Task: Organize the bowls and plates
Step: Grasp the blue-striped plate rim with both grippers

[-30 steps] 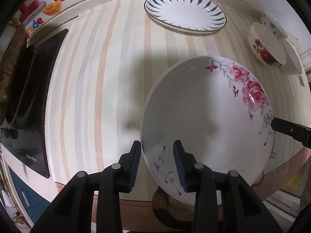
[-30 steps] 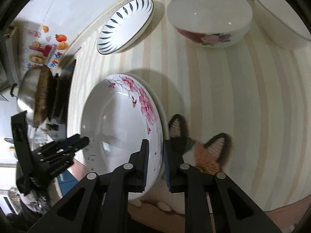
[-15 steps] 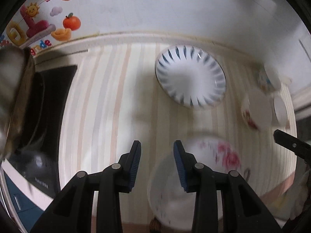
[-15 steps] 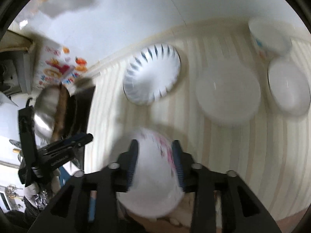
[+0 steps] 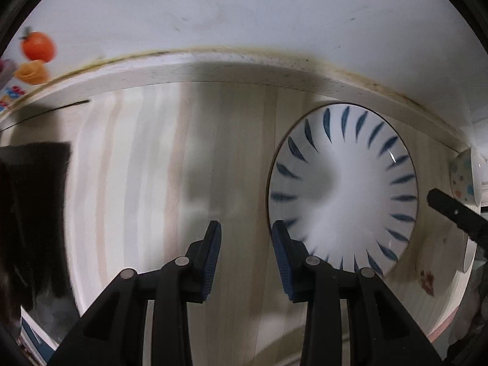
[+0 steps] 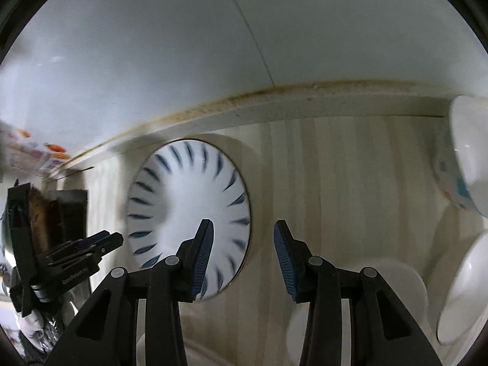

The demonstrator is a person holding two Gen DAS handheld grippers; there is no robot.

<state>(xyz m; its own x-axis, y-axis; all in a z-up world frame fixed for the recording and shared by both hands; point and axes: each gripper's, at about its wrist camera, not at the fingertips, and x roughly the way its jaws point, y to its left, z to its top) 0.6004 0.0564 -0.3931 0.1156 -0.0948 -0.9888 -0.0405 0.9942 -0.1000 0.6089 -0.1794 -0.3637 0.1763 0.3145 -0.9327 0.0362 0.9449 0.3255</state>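
Note:
A white plate with blue leaf marks (image 5: 343,189) lies on the striped counter near the back wall; it also shows in the right wrist view (image 6: 189,213). My left gripper (image 5: 245,253) is open and empty, its right finger at the plate's left rim. My right gripper (image 6: 241,256) is open and empty, its left finger over the plate's right side. Bowls stand at the right: a spotted bowl (image 6: 466,158), a white bowl (image 6: 463,289) and another white bowl (image 6: 396,283). The floral plate is out of view.
A black stove (image 5: 30,213) sits at the counter's left end. The wall and its raised ledge (image 5: 213,67) run close behind the plate. Fruit stickers (image 5: 35,58) are on the wall at left. The left gripper shows in the right wrist view (image 6: 76,253).
Both grippers have left the floral plate, the right one opening to release it. Both moved forward across the counter toward the blue-leaf plate, which now looks much closer.

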